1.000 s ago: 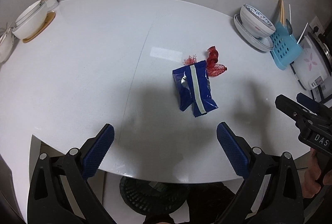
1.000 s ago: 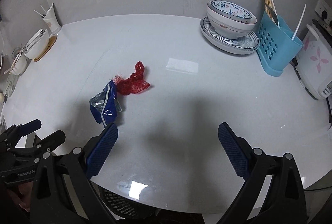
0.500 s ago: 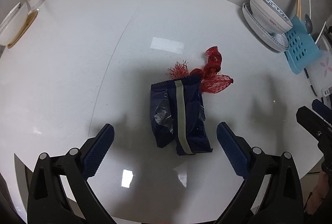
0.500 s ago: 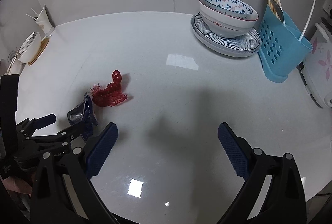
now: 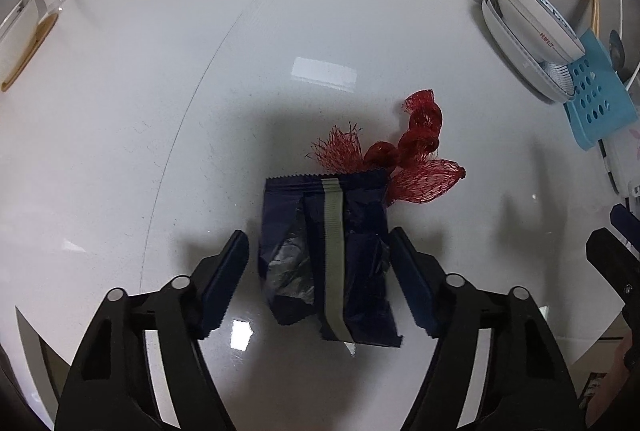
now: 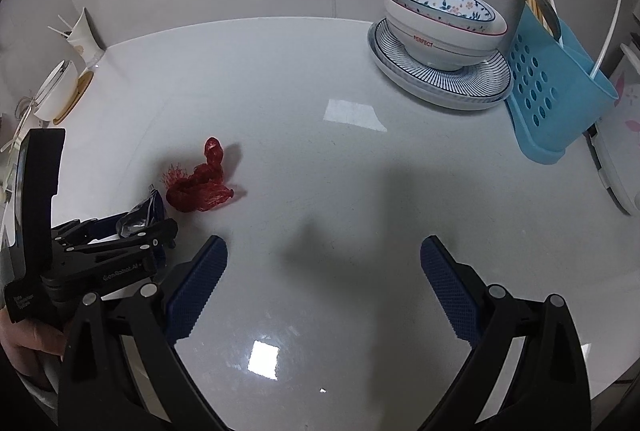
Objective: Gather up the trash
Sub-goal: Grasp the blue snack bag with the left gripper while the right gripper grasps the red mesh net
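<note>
Your left gripper (image 5: 318, 273) points steeply down over the blue wrapper (image 5: 326, 259), with one jaw on each side of it. The jaws have just been closing in, and the wrapper sits between them. The right pad looks like it is just at the wrapper's edge. The left pad still shows a thin strip of table beside it, so I would say the squeeze is not done yet.

The wrapper lies flat on the white table (image 5: 160, 91), with its pale stripe running away from you. You line the jaws up across its short side, and that is probably so the thin, crinkly bag folds up between the pads instead of sliding away.

The red net (image 5: 416, 167) lies just past the far end of the wrapper, touching its top corner. It may drag along when you lift, so watch it.

Your right gripper (image 6: 322, 287) is wide open and holds nothing. It hangs over bare table, tipped down, off to the side of the trash. It looks like it waits its turn, maybe for the red net.

The bowl (image 6: 444, 19) on its striped plate (image 6: 400, 71) and the blue rack (image 6: 556, 87) stand well apart at the back.
</note>
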Demonstrator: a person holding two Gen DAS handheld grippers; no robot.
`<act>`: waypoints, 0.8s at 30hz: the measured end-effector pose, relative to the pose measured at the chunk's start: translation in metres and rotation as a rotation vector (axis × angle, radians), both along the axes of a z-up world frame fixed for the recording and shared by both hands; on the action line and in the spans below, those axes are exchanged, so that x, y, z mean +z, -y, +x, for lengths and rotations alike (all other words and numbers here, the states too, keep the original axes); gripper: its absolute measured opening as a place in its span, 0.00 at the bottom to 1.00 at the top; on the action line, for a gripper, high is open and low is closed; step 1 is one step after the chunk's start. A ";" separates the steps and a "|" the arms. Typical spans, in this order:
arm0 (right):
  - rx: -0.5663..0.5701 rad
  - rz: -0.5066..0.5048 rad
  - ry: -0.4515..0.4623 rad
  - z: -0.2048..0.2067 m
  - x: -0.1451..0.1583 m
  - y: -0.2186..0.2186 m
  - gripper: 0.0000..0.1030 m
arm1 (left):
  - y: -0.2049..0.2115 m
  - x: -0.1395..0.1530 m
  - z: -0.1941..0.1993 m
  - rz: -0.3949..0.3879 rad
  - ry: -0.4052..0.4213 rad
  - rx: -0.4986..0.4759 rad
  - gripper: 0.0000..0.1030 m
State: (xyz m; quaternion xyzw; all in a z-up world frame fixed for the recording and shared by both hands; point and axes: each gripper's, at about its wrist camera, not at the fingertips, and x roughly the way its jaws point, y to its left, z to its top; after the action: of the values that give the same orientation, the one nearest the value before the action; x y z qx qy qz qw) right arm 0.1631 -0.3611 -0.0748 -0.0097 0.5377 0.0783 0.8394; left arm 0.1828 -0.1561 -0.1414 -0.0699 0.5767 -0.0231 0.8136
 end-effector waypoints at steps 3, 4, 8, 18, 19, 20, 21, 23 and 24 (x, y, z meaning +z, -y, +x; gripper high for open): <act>0.006 0.006 -0.001 0.002 0.000 -0.003 0.90 | -0.001 -0.001 0.000 0.004 -0.005 -0.004 0.50; 0.010 0.010 0.000 0.003 0.000 -0.005 0.90 | -0.002 -0.001 -0.001 0.002 -0.005 -0.002 0.46; 0.035 0.024 0.002 0.009 0.000 -0.016 0.91 | -0.011 0.003 -0.005 -0.003 0.004 0.010 0.44; 0.142 0.048 -0.037 0.034 -0.018 -0.076 0.91 | -0.060 0.018 -0.022 0.010 0.028 0.090 0.44; 0.154 0.044 -0.045 0.038 -0.022 -0.084 0.90 | -0.065 0.020 -0.025 0.011 0.030 0.097 0.44; 0.160 0.040 -0.053 0.041 -0.026 -0.089 0.90 | -0.070 0.022 -0.027 0.012 0.033 0.108 0.44; 0.165 0.038 -0.063 0.044 -0.030 -0.095 0.90 | -0.075 0.023 -0.028 0.009 0.034 0.115 0.44; 0.163 0.036 -0.081 0.051 -0.039 -0.104 0.90 | -0.082 0.026 -0.032 0.004 0.037 0.128 0.44; 0.165 0.035 -0.087 0.054 -0.043 -0.108 0.90 | -0.086 0.027 -0.034 0.006 0.039 0.135 0.44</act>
State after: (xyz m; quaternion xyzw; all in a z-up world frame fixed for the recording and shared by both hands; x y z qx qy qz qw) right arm 0.2169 -0.2533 -0.1175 -0.0361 0.5695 0.1570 0.8060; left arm 0.1486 -0.0705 -0.1144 -0.1055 0.5547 0.0322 0.8247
